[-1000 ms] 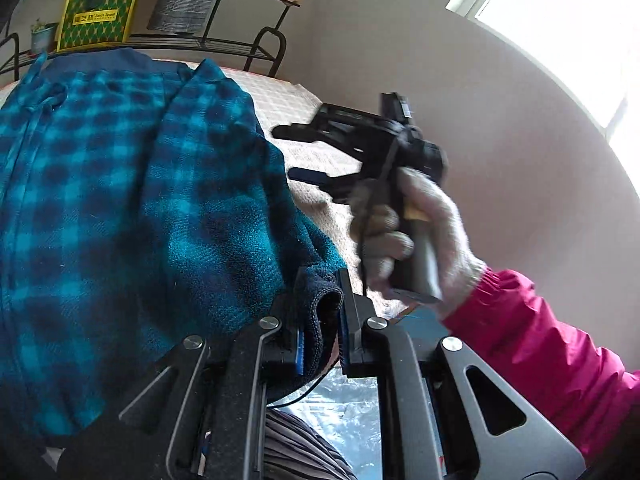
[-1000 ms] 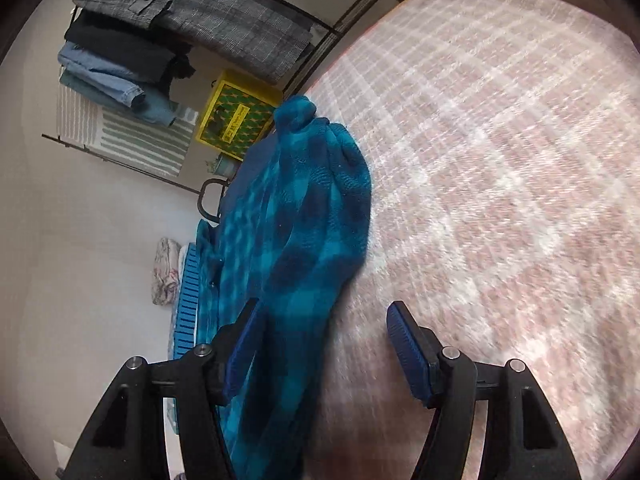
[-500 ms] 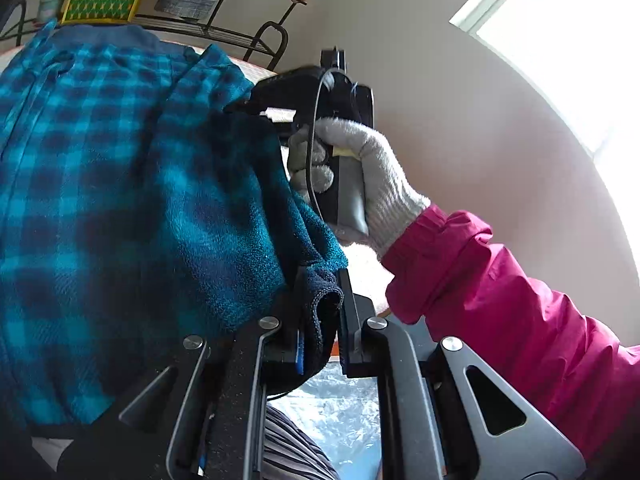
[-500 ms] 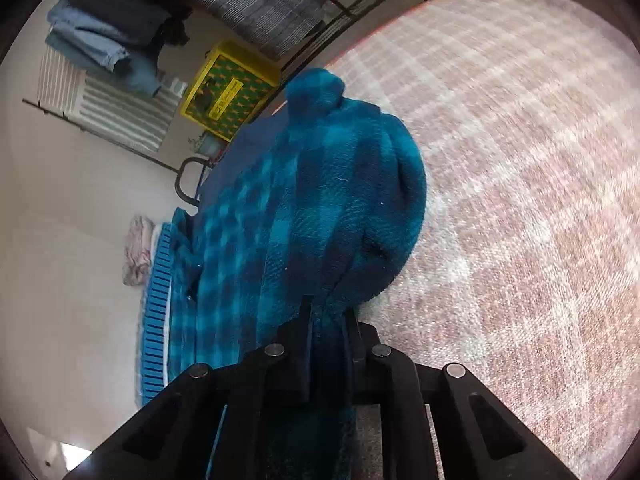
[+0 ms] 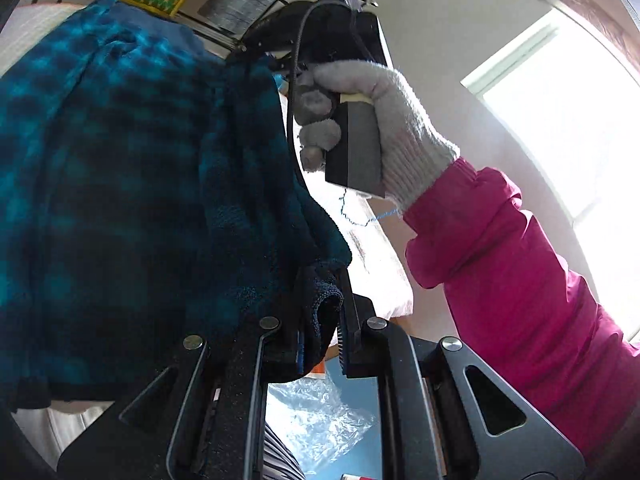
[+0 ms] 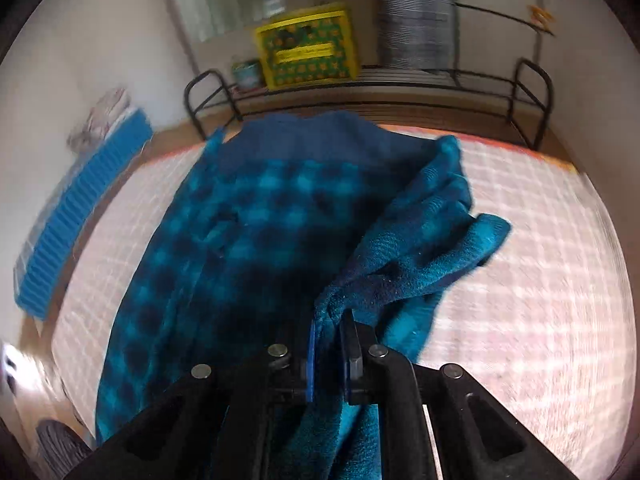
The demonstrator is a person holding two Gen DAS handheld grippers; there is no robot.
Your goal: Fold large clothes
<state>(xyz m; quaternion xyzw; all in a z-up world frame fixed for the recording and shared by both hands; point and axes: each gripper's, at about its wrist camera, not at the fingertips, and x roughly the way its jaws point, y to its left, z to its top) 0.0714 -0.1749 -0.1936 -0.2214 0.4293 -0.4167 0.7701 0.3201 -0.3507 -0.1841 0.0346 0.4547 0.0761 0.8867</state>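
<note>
here, teal plaid garment (image 6: pixel 248 240) clamped between left gripper (image 5: pixel 322 344) fingers, right gripper (image 6: pixel 330 356) fingers just closed on it

— what sort of place is this?
— a bedroom in sb's home, i'd say. soft pink-and-white checked bed cover (image 6: pixel 532 264) spread wide, w/ a teal plaid fleece garment (image 6: pixel 248 232) lying on it.
— what else says home?
— black metal rack (image 6: pixel 532 92) at the far edge of the bed, grey checked clothing (image 6: pixel 416 12) hanging over it, a yellow-green patterned box (image 6: pixel 308 52) and a small pot (image 6: pixel 246 74) on the shelf. plain pale walls, big bright window (image 5: pixel 568 120) on the right side.
— anything on the floor?
— blue ribbed mat or crate (image 6: pixel 76 208) by the wall; can't tell which. wooden floor strip nr it.
</note>
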